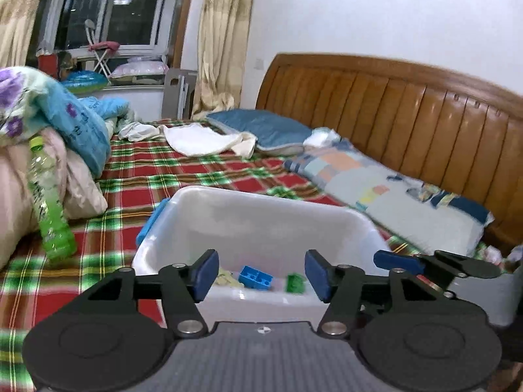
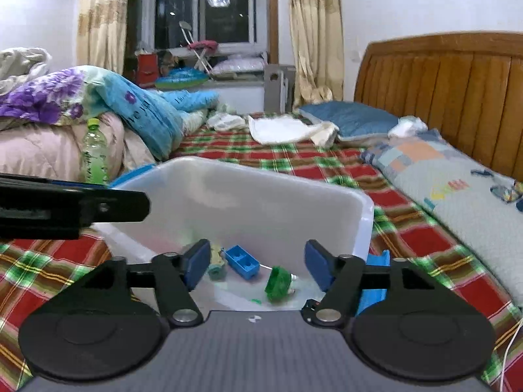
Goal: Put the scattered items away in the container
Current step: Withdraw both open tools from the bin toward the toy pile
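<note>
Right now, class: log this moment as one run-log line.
left tool: open, empty | right tool: open, empty | white bin: holds blue block, green toy | green bottle: outside bin

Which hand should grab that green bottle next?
Left. Its claw is open and empty, and the green bottle leans against the bedding on its side; the right claw sits farther away.

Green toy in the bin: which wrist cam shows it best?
Right wrist: the green toy lies sharp and whole on the bin floor, between the open right gripper fingers. Left wrist shows it smaller and blurred, a shapeless green patch.
</note>
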Tool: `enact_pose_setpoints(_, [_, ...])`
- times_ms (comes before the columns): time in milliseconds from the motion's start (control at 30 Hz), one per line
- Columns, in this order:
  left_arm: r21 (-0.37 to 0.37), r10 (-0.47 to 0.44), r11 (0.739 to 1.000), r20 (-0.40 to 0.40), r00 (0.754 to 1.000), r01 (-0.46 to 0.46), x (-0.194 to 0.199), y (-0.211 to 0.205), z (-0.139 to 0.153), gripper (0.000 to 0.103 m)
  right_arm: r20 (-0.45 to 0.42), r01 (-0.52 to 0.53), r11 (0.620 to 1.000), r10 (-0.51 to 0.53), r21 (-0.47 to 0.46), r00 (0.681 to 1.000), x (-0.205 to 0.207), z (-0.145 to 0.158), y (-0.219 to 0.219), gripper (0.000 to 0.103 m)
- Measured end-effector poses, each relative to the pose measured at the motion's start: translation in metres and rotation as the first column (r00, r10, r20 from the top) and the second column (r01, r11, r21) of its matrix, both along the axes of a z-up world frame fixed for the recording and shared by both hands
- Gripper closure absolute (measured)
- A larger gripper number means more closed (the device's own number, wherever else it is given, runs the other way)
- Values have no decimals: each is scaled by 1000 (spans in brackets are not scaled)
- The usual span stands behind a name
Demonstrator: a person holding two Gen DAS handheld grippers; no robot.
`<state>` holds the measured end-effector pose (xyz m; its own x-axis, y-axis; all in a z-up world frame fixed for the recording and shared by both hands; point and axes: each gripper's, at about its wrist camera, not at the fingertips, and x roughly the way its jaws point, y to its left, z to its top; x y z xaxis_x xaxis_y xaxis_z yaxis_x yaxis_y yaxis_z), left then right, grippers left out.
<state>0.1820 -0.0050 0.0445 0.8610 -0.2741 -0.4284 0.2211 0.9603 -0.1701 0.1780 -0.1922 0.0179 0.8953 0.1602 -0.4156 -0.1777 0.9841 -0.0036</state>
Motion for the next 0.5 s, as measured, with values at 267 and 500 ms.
enact_pose_setpoints(267, [-16,18,1000,-13,1000,-18,-65,28,-37,35,40,-60,998,60,0,997,-56,-10,7,22])
enact_pose_setpoints(500, [17,-23,1000,-131,991,26,-99,39,-97,35,-87,-79,997,79,6,993,-84,-58,16,26])
